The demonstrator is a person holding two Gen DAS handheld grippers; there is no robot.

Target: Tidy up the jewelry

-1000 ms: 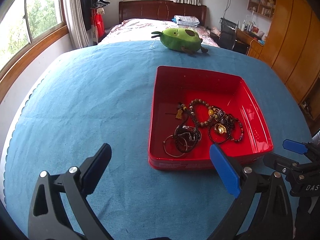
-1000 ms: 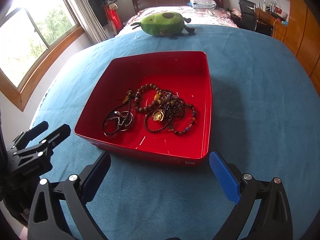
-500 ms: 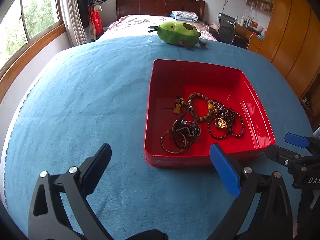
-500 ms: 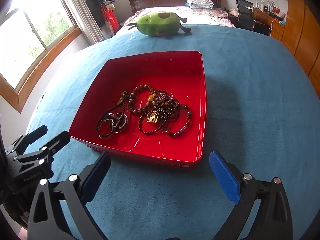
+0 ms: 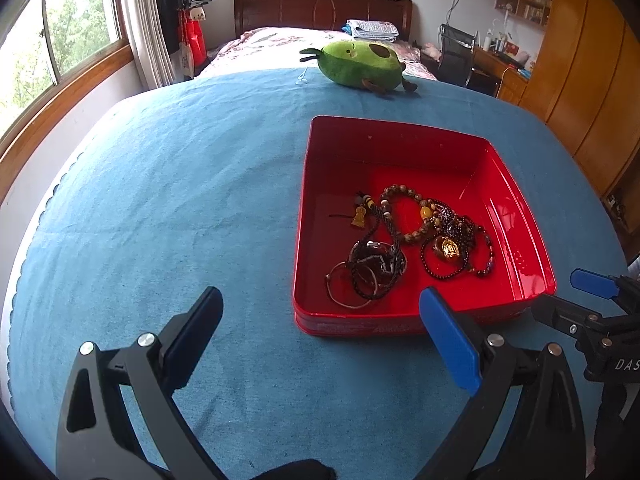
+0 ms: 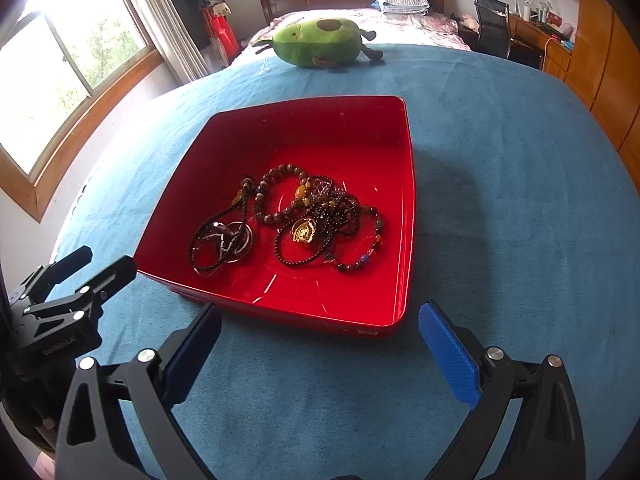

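Note:
A red tray (image 5: 516, 208) (image 6: 404, 184) sits on the blue tablecloth and holds a tangled pile of jewelry (image 5: 416, 236) (image 6: 304, 216): brown bead bracelets, dark bead strands, a gold pendant (image 6: 303, 232), a black cord with rings (image 5: 372, 268). My left gripper (image 5: 320, 324) is open and empty, low over the cloth in front of the tray's near left corner. My right gripper (image 6: 320, 336) is open and empty, just in front of the tray's near edge. Each gripper shows at the edge of the other's view.
A green avocado plush toy (image 5: 362, 64) (image 6: 320, 42) lies at the far edge of the table. Behind it are a bed, a window on the left and wooden cabinets on the right. Blue cloth (image 5: 160, 200) spreads left of the tray.
Both grippers have shifted slightly; the tray sits a little farther left in both views. The jewelry has not moved. Both grippers stay open.

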